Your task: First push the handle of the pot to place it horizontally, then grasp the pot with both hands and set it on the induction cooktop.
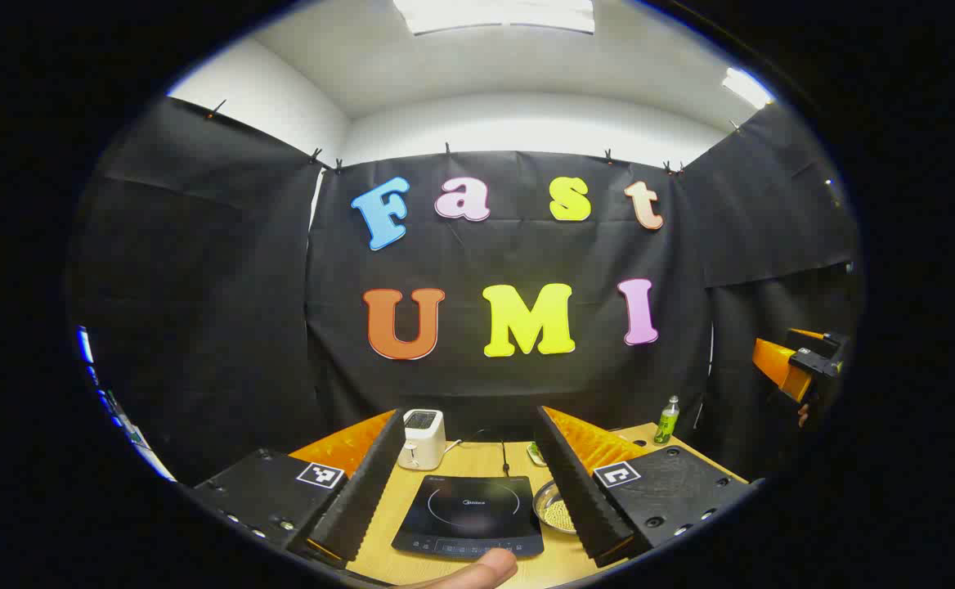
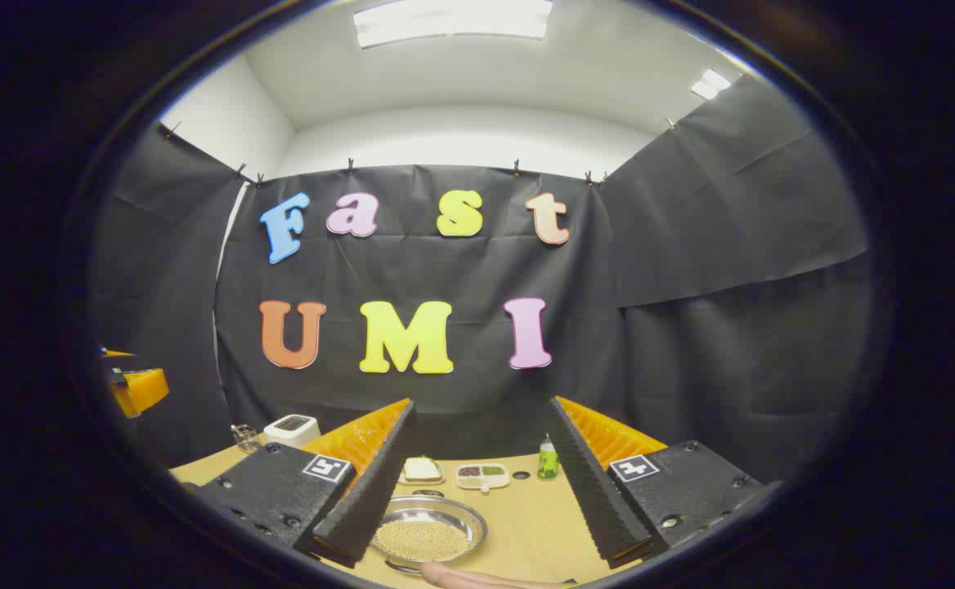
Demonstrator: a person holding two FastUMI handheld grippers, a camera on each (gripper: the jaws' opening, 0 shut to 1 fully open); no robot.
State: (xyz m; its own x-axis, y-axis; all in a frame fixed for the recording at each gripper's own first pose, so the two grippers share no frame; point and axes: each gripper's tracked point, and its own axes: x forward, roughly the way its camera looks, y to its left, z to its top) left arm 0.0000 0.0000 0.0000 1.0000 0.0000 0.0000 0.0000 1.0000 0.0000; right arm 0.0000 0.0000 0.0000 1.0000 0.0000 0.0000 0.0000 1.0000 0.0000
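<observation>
Spread fingers (image 1: 363, 491) above induction cooktop (image 1: 469, 515), squarely facing.

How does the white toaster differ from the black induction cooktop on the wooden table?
The white toaster is a tall, upright box; the black induction cooktop is a flat, low slab. The toaster stands farther back, near the cloth wall; the cooktop lies nearer the left hand-held gripper. Both rest on the wooden table.

— What am I looking at on the table (image 1: 477, 458)?

— I'm seeing the induction cooktop (image 1: 469, 517) lying in front, the toaster (image 1: 423, 438) standing behind it to the left, the bowl of beans (image 1: 555, 511) sitting just right of it.

— And farther back?

— The bottle (image 2: 548, 460) is standing at the rear right, the divided dish (image 2: 481, 474) lying left of it.
</observation>
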